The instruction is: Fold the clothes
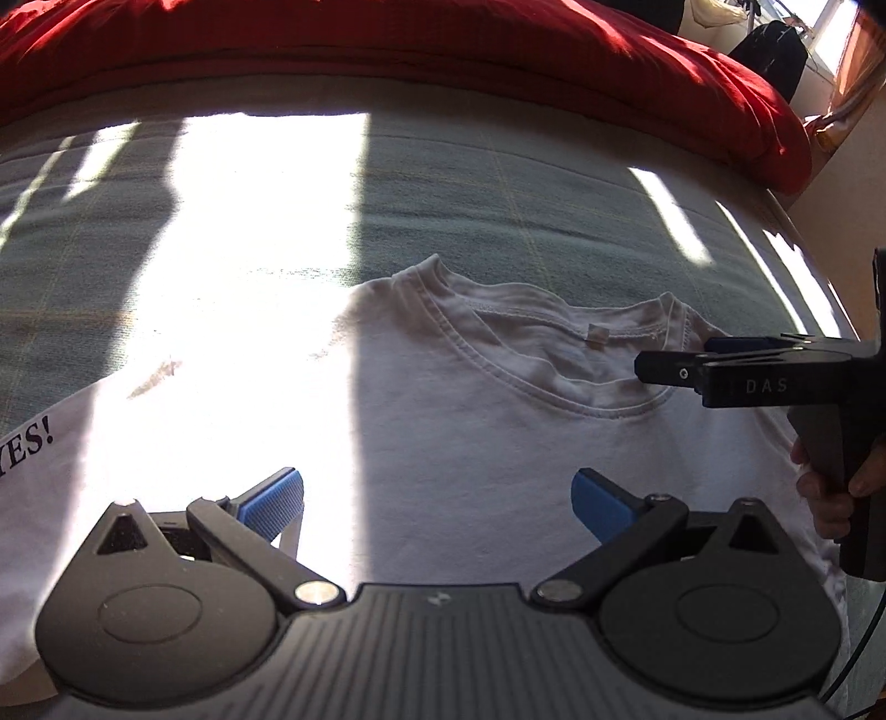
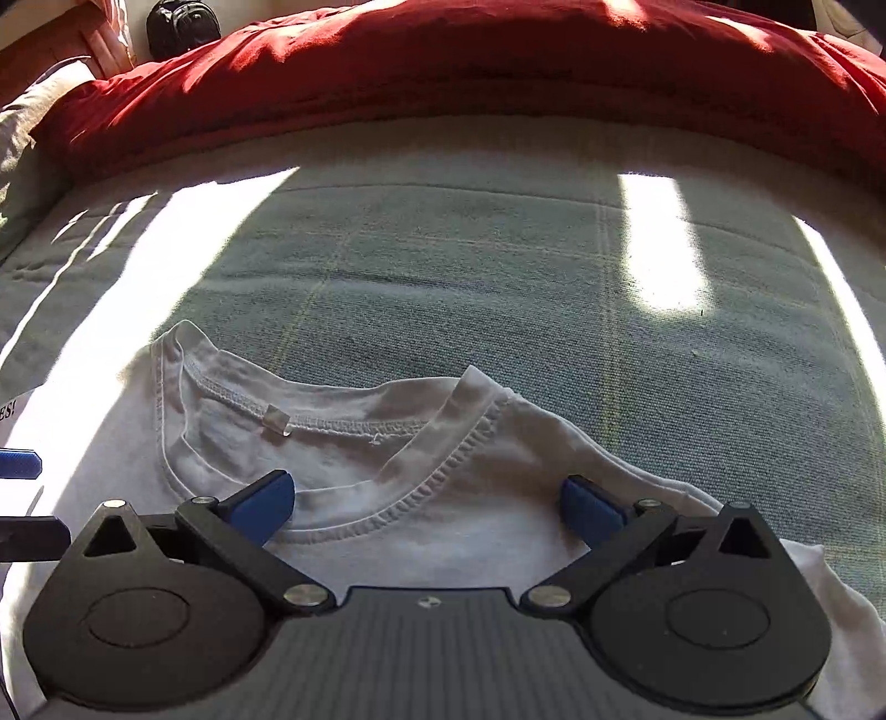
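Observation:
A white T-shirt (image 1: 470, 421) lies flat, neck hole up, on a grey-green bed cover (image 1: 498, 210). Black lettering (image 1: 27, 448) shows at its left side. My left gripper (image 1: 437, 493) hovers open over the chest, below the collar (image 1: 554, 354), with nothing between its blue pads (image 1: 277, 498). My right gripper (image 1: 675, 360), seen side-on and held by a hand (image 1: 825, 493), sits at the collar's right end. In the right wrist view my right gripper (image 2: 426, 498) stands open over the collar seam (image 2: 437, 476) of the T-shirt (image 2: 387, 548), holding nothing.
A rumpled red blanket (image 1: 387, 50) (image 2: 470, 72) runs along the far side of the bed. A black bag (image 1: 775, 50) (image 2: 183, 22) stands beyond it. Bright sun patches (image 1: 266, 194) cross the cover (image 2: 498, 266). The left gripper's blue fingertip (image 2: 19, 464) shows at the left edge.

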Demonstrator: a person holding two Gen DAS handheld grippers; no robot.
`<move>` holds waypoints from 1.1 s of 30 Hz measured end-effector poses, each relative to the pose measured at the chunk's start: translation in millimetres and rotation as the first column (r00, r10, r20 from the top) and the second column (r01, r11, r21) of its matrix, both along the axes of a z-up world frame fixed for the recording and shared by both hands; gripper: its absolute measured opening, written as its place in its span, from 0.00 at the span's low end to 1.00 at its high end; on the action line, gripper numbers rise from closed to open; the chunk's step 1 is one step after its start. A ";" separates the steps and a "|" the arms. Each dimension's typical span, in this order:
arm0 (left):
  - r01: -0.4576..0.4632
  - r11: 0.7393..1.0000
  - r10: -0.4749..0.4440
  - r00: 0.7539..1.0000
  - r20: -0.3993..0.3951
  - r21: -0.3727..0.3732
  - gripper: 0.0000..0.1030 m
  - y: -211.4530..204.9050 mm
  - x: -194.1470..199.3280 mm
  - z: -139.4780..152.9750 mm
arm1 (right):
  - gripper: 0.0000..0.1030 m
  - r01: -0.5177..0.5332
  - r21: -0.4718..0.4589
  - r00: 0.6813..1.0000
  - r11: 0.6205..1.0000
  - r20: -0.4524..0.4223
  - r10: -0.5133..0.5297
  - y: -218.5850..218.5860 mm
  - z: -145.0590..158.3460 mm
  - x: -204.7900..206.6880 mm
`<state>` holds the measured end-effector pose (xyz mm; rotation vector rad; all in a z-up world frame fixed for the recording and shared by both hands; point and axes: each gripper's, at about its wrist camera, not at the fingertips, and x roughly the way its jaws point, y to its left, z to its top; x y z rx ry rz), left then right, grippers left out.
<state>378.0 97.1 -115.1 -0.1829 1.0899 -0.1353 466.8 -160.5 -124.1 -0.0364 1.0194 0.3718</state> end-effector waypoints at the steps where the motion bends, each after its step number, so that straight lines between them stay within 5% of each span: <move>1: 0.003 1.000 -0.003 1.000 0.002 0.014 0.99 0.4 3.7 -4.0 | 1.00 0.001 -0.003 1.000 1.000 0.003 -0.001 0.7 -1.0 4.2; 14: 0.022 0.993 -0.025 0.999 0.022 0.115 0.99 6.0 52.9 -13.1 | 1.00 -0.029 -0.045 1.000 0.999 0.011 0.029 5.0 0.2 11.8; 25: 0.189 0.973 -0.189 0.982 -0.011 0.134 0.99 -27.9 -43.0 37.8 | 1.00 -0.047 -0.013 0.999 0.999 -0.019 0.046 -32.4 53.5 -53.1; 33: 0.214 0.974 -0.199 0.967 -0.160 0.080 0.99 -52.6 -109.5 2.6 | 1.00 -0.078 -0.003 0.981 0.997 -0.178 0.076 -24.0 32.2 -131.3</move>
